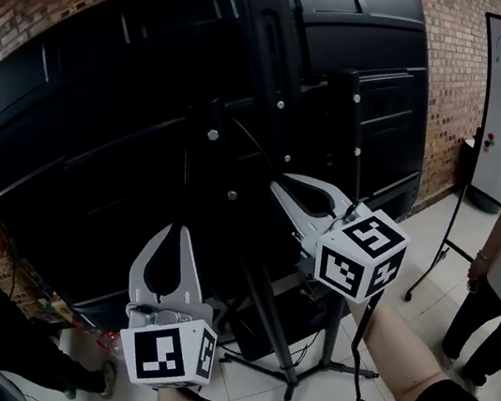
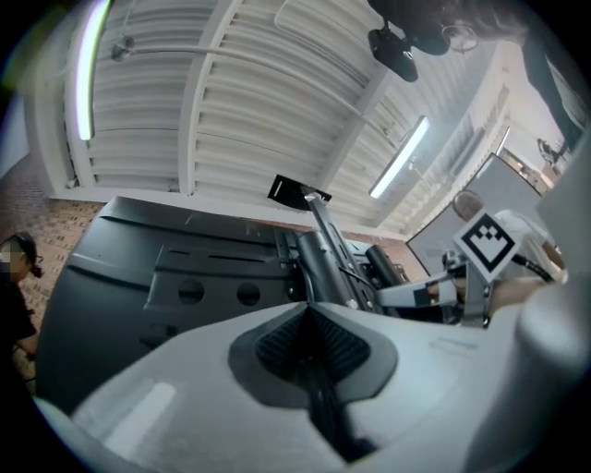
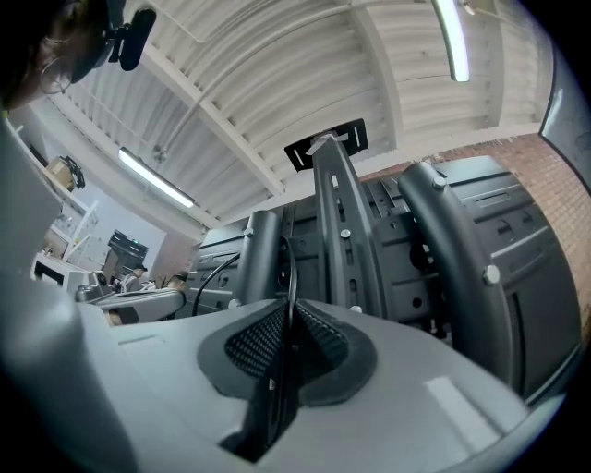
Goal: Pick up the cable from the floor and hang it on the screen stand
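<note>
One thin black cable (image 3: pixel 289 268) comes out from between the pads of your right hand-held gripper (image 1: pixel 280 186), whose jaws stand narrow and pinch it. In the right gripper view it rises from the lower centre against the dark uprights of the screen stand (image 1: pixel 274 67), then curves off to the left. Your left hand-held gripper (image 1: pixel 178 228) sits at the lower left of the head view, jaws pressed together, left of the stand's upright. Behind both spreads the black back of the screen (image 1: pixel 95 125), against a brick wall (image 1: pixel 4 36).
</note>
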Action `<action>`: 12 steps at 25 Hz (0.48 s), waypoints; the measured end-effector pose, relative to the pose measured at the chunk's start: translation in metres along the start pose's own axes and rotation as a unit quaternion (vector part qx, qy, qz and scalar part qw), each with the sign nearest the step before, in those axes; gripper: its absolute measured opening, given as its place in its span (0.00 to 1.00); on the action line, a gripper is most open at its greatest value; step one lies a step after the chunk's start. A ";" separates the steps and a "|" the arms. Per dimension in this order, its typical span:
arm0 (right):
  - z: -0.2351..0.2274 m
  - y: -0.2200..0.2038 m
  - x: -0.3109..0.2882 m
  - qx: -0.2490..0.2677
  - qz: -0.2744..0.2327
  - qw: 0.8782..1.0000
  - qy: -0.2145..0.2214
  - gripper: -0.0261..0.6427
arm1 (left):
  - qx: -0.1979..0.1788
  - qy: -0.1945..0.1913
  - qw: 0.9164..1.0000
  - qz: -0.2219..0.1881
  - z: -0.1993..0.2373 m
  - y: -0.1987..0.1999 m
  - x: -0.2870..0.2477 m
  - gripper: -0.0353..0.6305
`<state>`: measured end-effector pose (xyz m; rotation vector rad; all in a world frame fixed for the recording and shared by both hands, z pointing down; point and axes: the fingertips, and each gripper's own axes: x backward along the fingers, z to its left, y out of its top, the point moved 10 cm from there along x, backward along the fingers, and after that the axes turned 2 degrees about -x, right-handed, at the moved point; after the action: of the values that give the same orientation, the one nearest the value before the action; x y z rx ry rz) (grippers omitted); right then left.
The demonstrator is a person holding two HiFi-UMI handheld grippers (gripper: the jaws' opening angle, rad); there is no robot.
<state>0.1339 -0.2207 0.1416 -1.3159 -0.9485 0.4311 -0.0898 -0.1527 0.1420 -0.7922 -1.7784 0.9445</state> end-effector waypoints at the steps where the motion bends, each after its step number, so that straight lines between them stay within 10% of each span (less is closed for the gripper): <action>1: -0.001 -0.001 0.002 0.001 -0.001 1.000 -0.003 0.11 | 0.000 0.002 1.000 -0.001 0.001 0.001 0.002 0.06; 12: 0.002 -0.014 0.060 0.012 -0.003 1.000 -0.021 0.10 | 0.012 -0.001 1.000 0.022 -0.010 -0.013 0.041 0.06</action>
<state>0.1639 -0.1779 0.1752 -1.2859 -0.9786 0.4656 -0.0963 -0.1226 0.1739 -0.8188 -1.7533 0.9952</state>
